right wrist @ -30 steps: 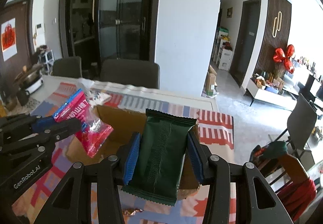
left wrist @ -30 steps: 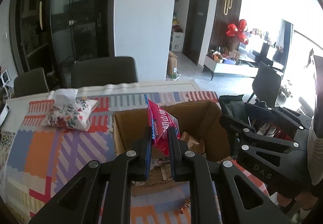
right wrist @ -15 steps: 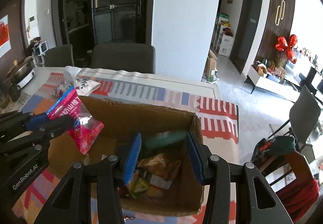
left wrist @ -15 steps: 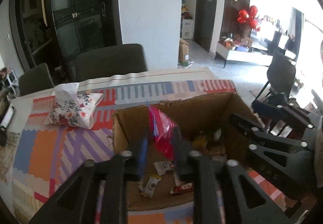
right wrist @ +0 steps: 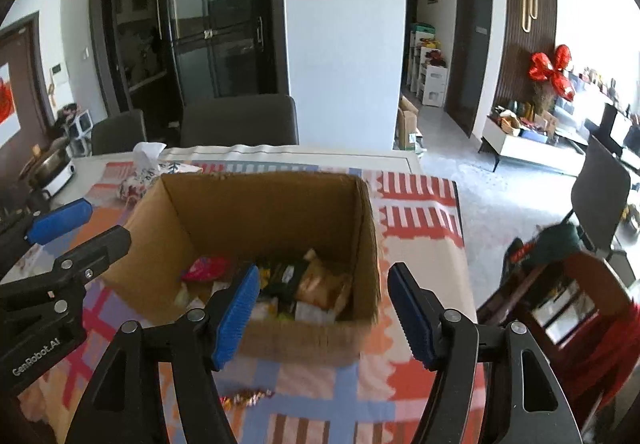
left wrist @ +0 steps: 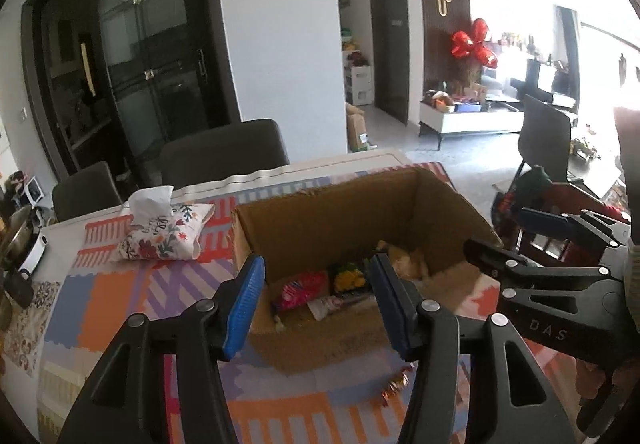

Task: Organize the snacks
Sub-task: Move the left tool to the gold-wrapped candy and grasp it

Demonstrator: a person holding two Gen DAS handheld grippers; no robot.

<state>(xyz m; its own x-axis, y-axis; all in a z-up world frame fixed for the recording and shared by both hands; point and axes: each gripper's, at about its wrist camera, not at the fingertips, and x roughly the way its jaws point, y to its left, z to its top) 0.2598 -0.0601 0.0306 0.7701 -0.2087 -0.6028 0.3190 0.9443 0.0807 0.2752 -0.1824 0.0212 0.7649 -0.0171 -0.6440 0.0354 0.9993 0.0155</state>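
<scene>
Both of your claws are opening right now, and nothing sits between the blue ribbed pads of either the left claw [left wrist: 318, 300] or the right claw [right wrist: 320, 312]. The snacks lie in the cardboard box [right wrist: 276, 200] on the bench [right wrist: 420, 228], so keep each claw spreading until it is fully apart, then lift clear of the box rim before you swing away; a pad caught on the thin cardboard wall could drag the whole light box across the patterned mat.

Inside, the pink packet [left wrist: 300, 290] lies flat at the left, with yellow and dark wrappers just beside it and a crinkled tan bag [right wrist: 320, 280] toward the right wall. These are soft, glossy film packs that slide and crumple, so pinch any next one across its flat middle, not its sealed edge.

1 small shiny foil candy [right wrist: 246, 396] lies loose on the mat in front of the box, likely your next pick. It is tiny and twisted, so come down steeply and close gently. The floral fabric tissue pouch [left wrist: 164, 234] is soft; leave it alone.
</scene>
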